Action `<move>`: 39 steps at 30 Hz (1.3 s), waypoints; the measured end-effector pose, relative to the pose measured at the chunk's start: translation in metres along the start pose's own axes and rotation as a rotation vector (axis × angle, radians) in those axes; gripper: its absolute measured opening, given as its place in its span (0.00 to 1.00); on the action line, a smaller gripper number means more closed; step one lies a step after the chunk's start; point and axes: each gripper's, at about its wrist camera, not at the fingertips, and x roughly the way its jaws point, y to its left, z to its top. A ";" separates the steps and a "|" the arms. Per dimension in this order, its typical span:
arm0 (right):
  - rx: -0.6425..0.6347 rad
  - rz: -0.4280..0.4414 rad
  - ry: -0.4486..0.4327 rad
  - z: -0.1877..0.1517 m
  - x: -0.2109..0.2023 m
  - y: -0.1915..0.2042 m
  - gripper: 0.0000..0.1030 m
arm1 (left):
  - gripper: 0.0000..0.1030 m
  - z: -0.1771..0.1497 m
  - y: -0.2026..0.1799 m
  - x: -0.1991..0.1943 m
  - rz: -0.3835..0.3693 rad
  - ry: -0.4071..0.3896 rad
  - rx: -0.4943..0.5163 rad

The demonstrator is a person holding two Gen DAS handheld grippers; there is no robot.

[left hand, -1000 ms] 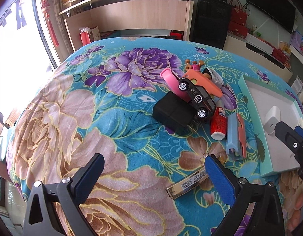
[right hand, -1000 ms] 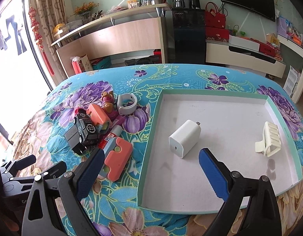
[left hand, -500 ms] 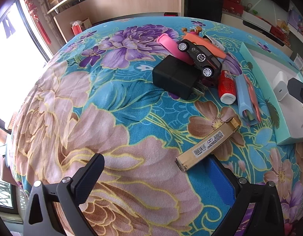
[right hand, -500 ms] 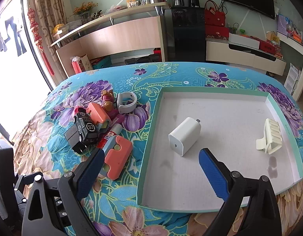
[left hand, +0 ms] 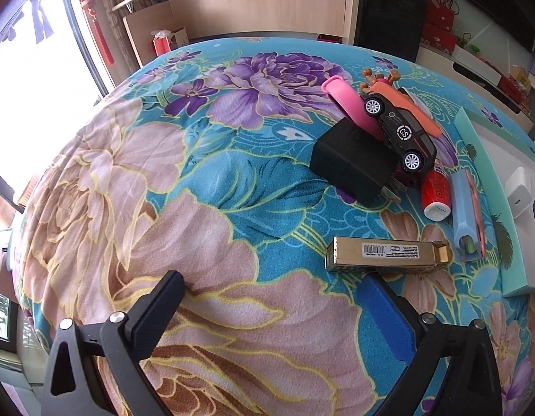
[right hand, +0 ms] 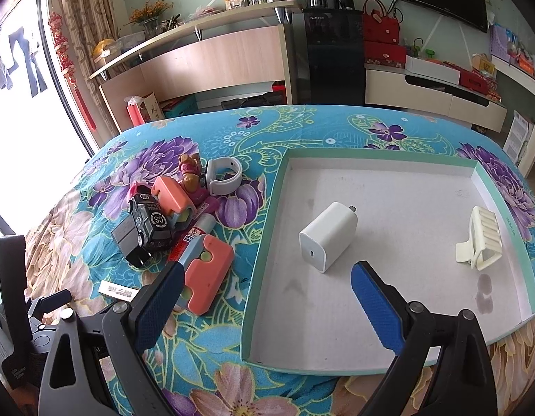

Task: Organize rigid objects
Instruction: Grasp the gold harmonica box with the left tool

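My left gripper (left hand: 274, 312) is open over the flowered cloth, with nothing between its fingers. A gold box (left hand: 385, 254) lies crosswise just beyond its right finger (left hand: 385, 315). Farther on is a pile: a black charger (left hand: 354, 163), a toy car (left hand: 399, 128), a pink band (left hand: 350, 104), a red tube (left hand: 435, 190) and a blue-and-pink case (left hand: 466, 215). My right gripper (right hand: 267, 301) is open above the near left corner of the green-rimmed tray (right hand: 264, 242). The tray holds a white charger (right hand: 328, 235) and a cream hair clip (right hand: 480, 239).
In the right wrist view the pile also holds a grey wristband (right hand: 224, 176), a small figure (right hand: 189, 173) and an orange block (right hand: 206, 274). The left gripper's body (right hand: 49, 303) shows at the lower left. A wooden counter (right hand: 215, 59) stands behind the table.
The left gripper has drawn back and turned, so the gold box now lies farther ahead and crosswise instead of slanted between its fingers. The right gripper has barely moved.
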 end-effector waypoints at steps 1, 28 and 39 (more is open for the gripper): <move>0.001 0.000 0.001 0.000 0.000 0.000 0.94 | 1.00 0.000 -0.003 -0.001 -0.015 -0.002 0.008; 0.029 -0.015 0.018 -0.001 0.005 -0.011 0.94 | 0.83 0.008 -0.054 -0.006 -0.175 -0.022 0.090; 0.004 -0.009 0.012 0.000 0.006 -0.004 0.94 | 0.82 0.010 -0.043 -0.010 -0.181 -0.049 0.048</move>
